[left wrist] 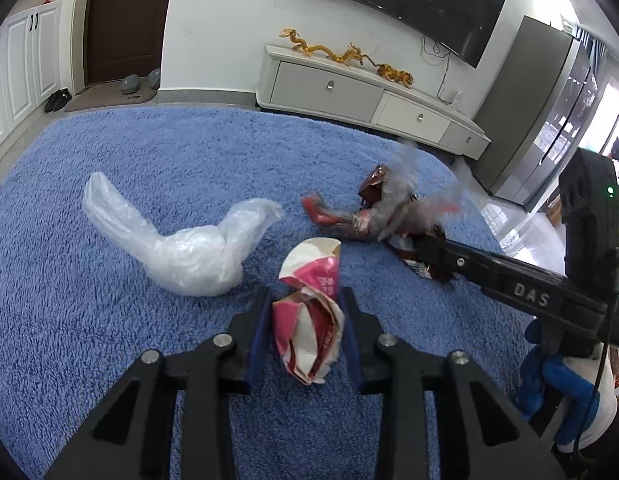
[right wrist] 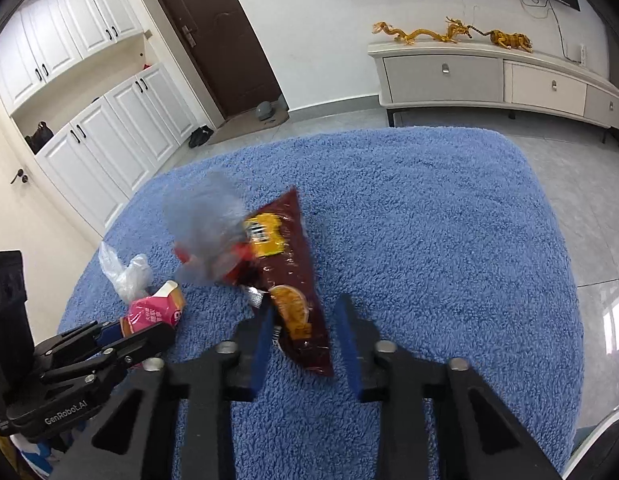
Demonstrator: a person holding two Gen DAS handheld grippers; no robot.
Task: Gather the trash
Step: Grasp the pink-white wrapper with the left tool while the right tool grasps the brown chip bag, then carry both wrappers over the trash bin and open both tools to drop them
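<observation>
A crumpled pink and white paper carton (left wrist: 305, 344) lies on the blue rug (left wrist: 149, 160), and my left gripper (left wrist: 307, 312) is shut on it, a pad pressing each side. In the right wrist view, the left gripper (right wrist: 149, 326) holds the same carton (right wrist: 157, 308). A dark red snack bag (right wrist: 285, 264) with yellow print lies between the fingers of my right gripper (right wrist: 307, 320). Its left pad touches the bag, while a gap shows at the right pad. Blurred grey plastic film (right wrist: 213, 216) and a red wrapper (left wrist: 329, 216) lie against the bag's far end.
A white plastic bag (left wrist: 189, 252) lies on the rug left of the carton. A low white TV cabinet (left wrist: 349, 92) stands beyond the rug, with a tall grey cabinet (left wrist: 541, 120) to its right. Tiled floor (right wrist: 569, 184) borders the rug on the right.
</observation>
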